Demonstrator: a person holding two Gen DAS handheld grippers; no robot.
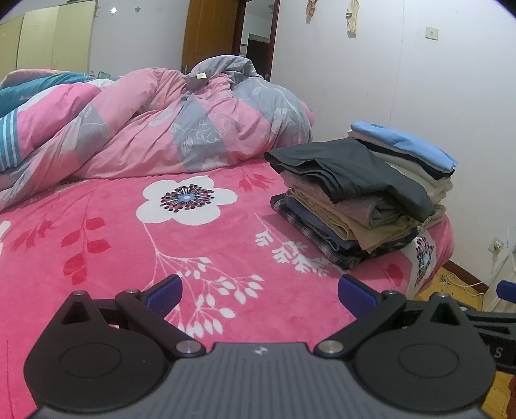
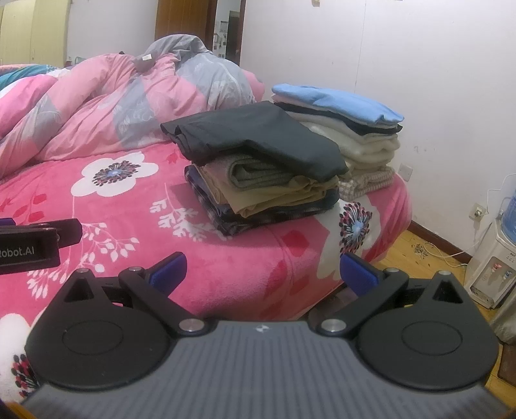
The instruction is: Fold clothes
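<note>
The left hand-held gripper (image 1: 259, 291) and right hand-held gripper (image 2: 262, 269), both wide and empty, hang over the pink bed (image 1: 129, 245), and two neat clothes piles (image 2: 258, 167) sit farther back, so reach slowly for the next piece.

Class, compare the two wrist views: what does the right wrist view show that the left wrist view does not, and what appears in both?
Only the right wrist view shows the water dispenser on the floor by the wall. Only the left wrist view shows the cloths hanging on the wall. Both share the pink bedspread, the crumpled quilt, two piles of folded clothes topped by a dark garment and a blue garment, and each view's own open tongs.
</note>
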